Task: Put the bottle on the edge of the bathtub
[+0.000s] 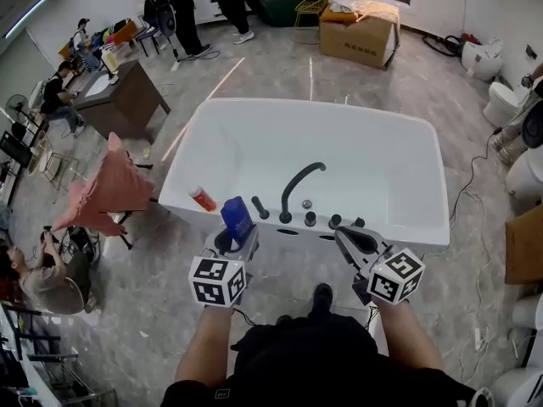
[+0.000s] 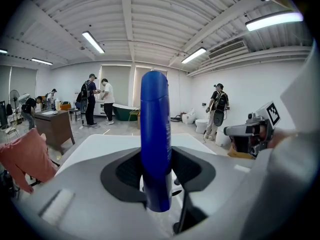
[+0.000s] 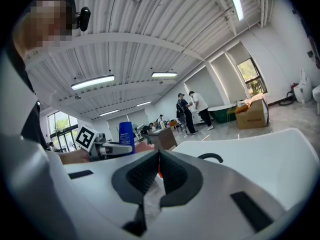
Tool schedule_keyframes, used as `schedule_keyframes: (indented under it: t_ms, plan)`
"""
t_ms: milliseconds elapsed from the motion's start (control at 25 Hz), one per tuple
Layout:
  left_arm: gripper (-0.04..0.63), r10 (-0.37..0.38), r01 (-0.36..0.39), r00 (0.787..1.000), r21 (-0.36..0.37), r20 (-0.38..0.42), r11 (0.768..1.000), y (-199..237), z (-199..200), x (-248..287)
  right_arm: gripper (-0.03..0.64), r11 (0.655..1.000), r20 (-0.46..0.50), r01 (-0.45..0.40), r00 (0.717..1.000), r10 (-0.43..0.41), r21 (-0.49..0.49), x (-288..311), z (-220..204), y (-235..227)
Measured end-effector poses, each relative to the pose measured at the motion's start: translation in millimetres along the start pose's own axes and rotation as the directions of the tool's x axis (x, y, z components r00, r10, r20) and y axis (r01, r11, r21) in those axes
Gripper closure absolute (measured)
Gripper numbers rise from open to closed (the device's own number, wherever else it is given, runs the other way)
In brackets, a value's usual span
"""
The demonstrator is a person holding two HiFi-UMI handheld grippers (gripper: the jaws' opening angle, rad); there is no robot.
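Blue bottle (image 2: 155, 144) upright, gripped in left claw (image 1: 234, 234), at bathtub (image 1: 399, 227) rim, right claw (image 1: 353, 238) clenched shut, empty.

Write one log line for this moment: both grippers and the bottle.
left gripper: shut on blue bottle, upright | right gripper: jaws shut, empty | place: over near rim of bathtub, not released

My head camera looks steeply down on the bathtub (image 1: 373, 117); left tongs (image 1: 231, 241) and right tongs (image 1: 356, 237) cameras face low across it.
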State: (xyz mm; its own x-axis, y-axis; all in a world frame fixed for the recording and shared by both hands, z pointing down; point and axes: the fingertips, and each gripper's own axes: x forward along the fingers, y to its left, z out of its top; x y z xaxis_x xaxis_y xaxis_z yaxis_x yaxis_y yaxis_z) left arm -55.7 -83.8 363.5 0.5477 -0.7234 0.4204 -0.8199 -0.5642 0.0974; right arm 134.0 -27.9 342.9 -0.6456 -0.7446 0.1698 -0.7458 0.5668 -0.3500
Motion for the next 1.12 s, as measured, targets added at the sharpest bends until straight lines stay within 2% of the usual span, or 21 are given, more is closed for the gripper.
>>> schedule_keyframes:
  t_ms: [280, 560, 760, 1120]
  plan:
    - [0.423, 0.063, -0.063, 0.998, 0.0, 0.011, 0.998, -7.9, 3.7, 24.3, 0.604, 0.998, -0.028, -0.06, 0.998, 0.06, -0.001, 10.0, 7.0, -40.3]
    - [0.423, 0.092, -0.091, 0.996, -0.047, 0.016, 0.995, 11.3, -0.6, 30.7, 0.604, 0.996, -0.082, -0.09, 0.993, 0.09, 0.011, 35.3, 3.4, -45.1]
    - [0.423, 0.084, -0.083, 0.996, -0.062, 0.014, 0.995, 29.5, -3.7, 46.3, 0.604, 0.993, -0.128, -0.115, 0.985, 0.114, 0.005, 63.3, -0.3, -41.9]
    - [0.423, 0.035, -0.033, 0.999, -0.072, 0.017, 0.997, 52.8, -16.7, 86.0, 0.604, 0.995, -0.217, -0.099, 0.971, 0.102, 0.025, 94.1, -22.7, -51.7]
